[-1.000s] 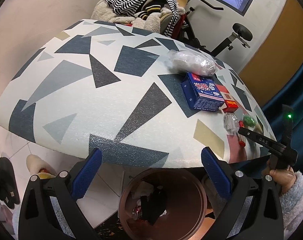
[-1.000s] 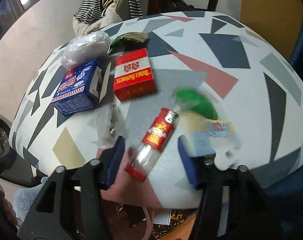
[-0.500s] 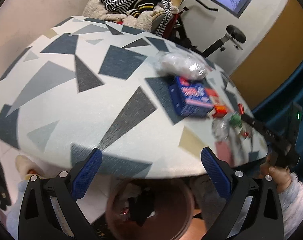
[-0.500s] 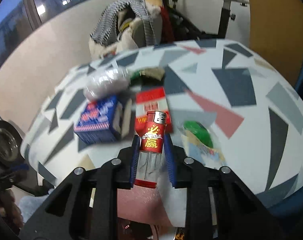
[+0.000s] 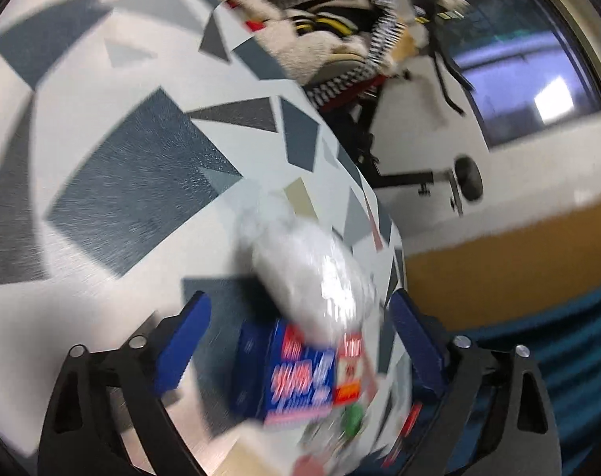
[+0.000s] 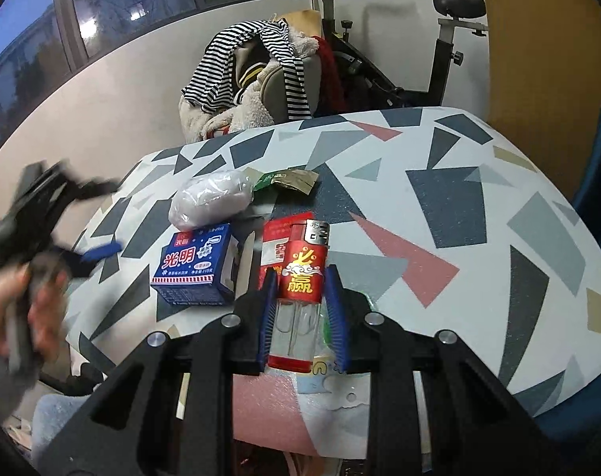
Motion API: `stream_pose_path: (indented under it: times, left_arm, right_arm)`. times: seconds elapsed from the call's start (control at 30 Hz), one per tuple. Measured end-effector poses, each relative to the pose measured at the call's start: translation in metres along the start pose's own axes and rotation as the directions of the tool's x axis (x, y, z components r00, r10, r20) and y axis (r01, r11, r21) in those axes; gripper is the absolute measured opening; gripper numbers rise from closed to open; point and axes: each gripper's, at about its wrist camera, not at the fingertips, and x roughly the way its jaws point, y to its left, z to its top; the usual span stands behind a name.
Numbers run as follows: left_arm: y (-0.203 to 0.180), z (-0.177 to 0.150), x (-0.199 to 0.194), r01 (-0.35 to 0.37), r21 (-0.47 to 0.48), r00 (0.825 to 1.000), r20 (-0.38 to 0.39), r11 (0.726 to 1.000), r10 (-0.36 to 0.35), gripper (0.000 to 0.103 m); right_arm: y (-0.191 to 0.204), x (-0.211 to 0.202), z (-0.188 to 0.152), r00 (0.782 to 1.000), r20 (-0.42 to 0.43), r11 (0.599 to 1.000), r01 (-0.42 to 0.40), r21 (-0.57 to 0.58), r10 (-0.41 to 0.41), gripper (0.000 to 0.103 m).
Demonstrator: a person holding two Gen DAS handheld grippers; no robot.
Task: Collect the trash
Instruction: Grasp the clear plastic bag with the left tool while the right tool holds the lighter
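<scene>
My right gripper (image 6: 302, 297) is shut on a red lighter (image 6: 302, 273) with a clear lower body, held above the table's near edge. On the patterned table (image 6: 479, 218) lie a blue carton (image 6: 195, 267), a red box (image 6: 274, 244), a clear plastic bag (image 6: 211, 202) and a green-gold wrapper (image 6: 290, 178). My left gripper (image 5: 300, 341) is open and blurred, low over the table, with the blue carton (image 5: 296, 380) and plastic bag (image 5: 312, 265) between its fingers. It also shows at the left of the right wrist view (image 6: 62, 222).
A chair piled with striped clothes (image 6: 253, 79) and an exercise bike (image 6: 399, 59) stand behind the table. A green scrap (image 5: 352, 424) and a red box (image 5: 350, 369) lie past the carton. A blue curtain (image 5: 558, 349) hangs at the right.
My right gripper closed on the lighter and lifted it off the table. My left gripper swung up from over the bin and moved in over the table toward the blue carton and bag.
</scene>
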Motion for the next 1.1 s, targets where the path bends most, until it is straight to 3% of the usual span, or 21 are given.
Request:
stream_pose_path:
  times: [0.07,0.17,0.2,0.23,0.27,0.33,0.4,0.53,0.67,0.83,0.97,1.03,1.1]
  left_arm:
    - [0.001,0.010,0.021,-0.036,-0.039,0.999,-0.002,0.999,0.036,0.084]
    - [0.007,0.018,0.040,-0.045,-0.090,0.999,-0.006,0.995,0.045,0.073]
    - [0.009,0.019,0.046,-0.037,-0.109,0.999,-0.011,0.993,0.037,0.060]
    - [0.011,0.019,0.050,-0.026,-0.117,1.000,-0.020,0.993,0.024,0.040]
    - [0.009,0.020,0.053,-0.004,-0.113,1.000,-0.026,0.994,0.001,0.037]
    - [0.002,0.020,0.048,0.000,-0.065,1.000,-0.011,0.998,-0.001,0.025]
    - [-0.018,0.021,0.036,-0.026,0.060,1.000,0.013,0.998,0.025,0.020]
    - [-0.056,0.025,-0.001,-0.043,0.267,0.997,0.077,0.963,0.023,0.018]
    - [-0.094,0.020,-0.054,-0.060,0.452,0.989,0.149,0.890,-0.010,0.018]
    - [-0.113,-0.013,-0.107,-0.049,0.591,0.989,0.144,0.805,-0.045,0.018]
    - [-0.105,-0.057,-0.138,-0.037,0.662,0.993,0.111,0.749,-0.050,0.018]
    - [-0.093,-0.077,-0.148,-0.020,0.669,0.995,0.084,0.743,-0.049,0.018]
    - [-0.074,-0.102,-0.159,0.011,0.652,0.997,0.046,0.758,-0.054,0.018]
  right_arm:
    - [-0.002,-0.002,-0.001,1.000,0.000,1.000,0.004,-0.002,-0.004,0.027]
    - [-0.006,-0.004,-0.003,1.000,0.001,1.000,0.007,0.003,-0.007,0.027]
    - [-0.006,-0.005,-0.004,1.000,0.001,1.000,0.008,0.003,-0.008,0.027]
    - [-0.007,-0.006,-0.005,1.000,0.001,1.000,0.009,0.004,-0.009,0.027]
    - [-0.009,-0.008,-0.005,1.000,0.000,1.000,0.012,0.004,-0.012,0.027]
    - [-0.011,-0.010,-0.006,1.000,0.001,1.000,0.015,0.006,-0.015,0.027]
    - [-0.013,-0.014,-0.006,1.000,0.008,1.000,0.017,0.005,-0.017,0.027]
    - [-0.013,-0.022,-0.004,0.999,0.026,1.000,0.019,0.001,-0.019,0.027]
    - [-0.009,-0.029,-0.001,0.999,0.037,1.000,0.013,0.005,-0.014,0.027]
    - [0.004,-0.039,0.000,0.999,0.048,1.000,-0.008,-0.020,0.009,0.027]
    - [0.019,-0.052,-0.004,0.998,0.058,0.998,-0.027,-0.053,0.031,0.027]
    - [0.024,-0.055,-0.005,0.998,0.059,0.998,-0.030,-0.061,0.033,0.027]
    - [0.031,-0.060,-0.009,0.997,0.058,0.996,-0.036,-0.076,0.040,0.027]
